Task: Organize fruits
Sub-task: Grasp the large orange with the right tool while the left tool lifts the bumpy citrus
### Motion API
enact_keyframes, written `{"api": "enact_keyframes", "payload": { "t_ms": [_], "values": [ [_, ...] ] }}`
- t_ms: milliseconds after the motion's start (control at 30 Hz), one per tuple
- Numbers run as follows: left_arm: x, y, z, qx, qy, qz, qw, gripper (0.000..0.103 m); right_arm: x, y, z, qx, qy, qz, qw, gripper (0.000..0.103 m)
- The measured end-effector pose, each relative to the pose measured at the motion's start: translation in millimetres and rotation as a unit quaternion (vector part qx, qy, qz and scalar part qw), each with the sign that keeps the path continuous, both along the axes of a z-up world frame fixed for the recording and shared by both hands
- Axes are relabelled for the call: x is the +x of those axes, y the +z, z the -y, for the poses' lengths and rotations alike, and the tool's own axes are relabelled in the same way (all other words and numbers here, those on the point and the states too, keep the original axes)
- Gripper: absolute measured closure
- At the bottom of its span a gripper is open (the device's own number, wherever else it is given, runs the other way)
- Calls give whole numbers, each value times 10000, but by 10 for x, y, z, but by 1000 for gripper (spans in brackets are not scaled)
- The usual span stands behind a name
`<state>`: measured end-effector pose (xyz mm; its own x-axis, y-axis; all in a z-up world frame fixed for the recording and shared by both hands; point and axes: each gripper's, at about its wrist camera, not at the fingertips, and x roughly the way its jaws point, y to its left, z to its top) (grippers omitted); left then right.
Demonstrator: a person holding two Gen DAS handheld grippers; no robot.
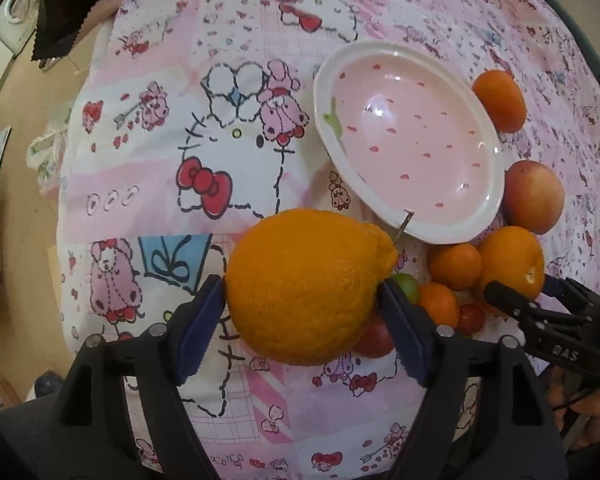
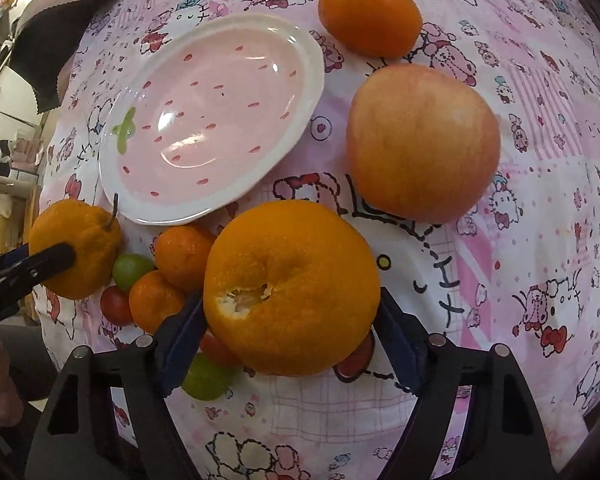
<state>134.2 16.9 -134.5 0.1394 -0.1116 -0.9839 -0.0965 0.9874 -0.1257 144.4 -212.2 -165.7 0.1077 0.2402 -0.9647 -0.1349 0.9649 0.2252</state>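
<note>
My left gripper [image 1: 302, 296] is shut on a bumpy orange with a stem [image 1: 308, 284]; it also shows in the right wrist view [image 2: 74, 252]. My right gripper [image 2: 290, 308] is shut on a large orange with a torn navel [image 2: 292, 284], seen in the left wrist view too [image 1: 512, 268]. The pink strawberry plate [image 1: 380, 60] [image 2: 296, 40] lies empty just beyond both. An apple [image 2: 422, 142] [image 1: 534, 198] and another orange [image 2: 370, 14] [image 1: 500, 100] lie to the plate's right.
Small tangerines [image 2: 184, 256] [image 1: 456, 266], green fruit [image 2: 130, 270] and red tomatoes [image 2: 114, 306] [image 1: 472, 318] cluster between my grippers. Everything rests on a pink cartoon-print cloth [image 1: 172, 160]. A black cloth [image 1: 64, 12] hangs at the far left edge.
</note>
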Motion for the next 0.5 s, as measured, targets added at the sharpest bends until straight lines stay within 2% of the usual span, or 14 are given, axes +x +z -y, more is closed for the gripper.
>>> {"api": "enact_keyframes", "payload": {
  "t_ms": [133,333,433,500],
  "values": [
    [24,-59,-9,-70,58,-91,9999,24,-43,29,99,133,-101,11,9999,21],
    [-9,20,-5,-80,14,99,9999,34,-81,157,147,387,-164,152,9990,21],
    [-65,103,-74,-311,106,135,9994,35,-85,251,149,580,-175,222,9979,22],
    [-93,231,-122,-648,122,147,9977,36,-80,350,132,753,-153,320,9965,21]
  ]
}}
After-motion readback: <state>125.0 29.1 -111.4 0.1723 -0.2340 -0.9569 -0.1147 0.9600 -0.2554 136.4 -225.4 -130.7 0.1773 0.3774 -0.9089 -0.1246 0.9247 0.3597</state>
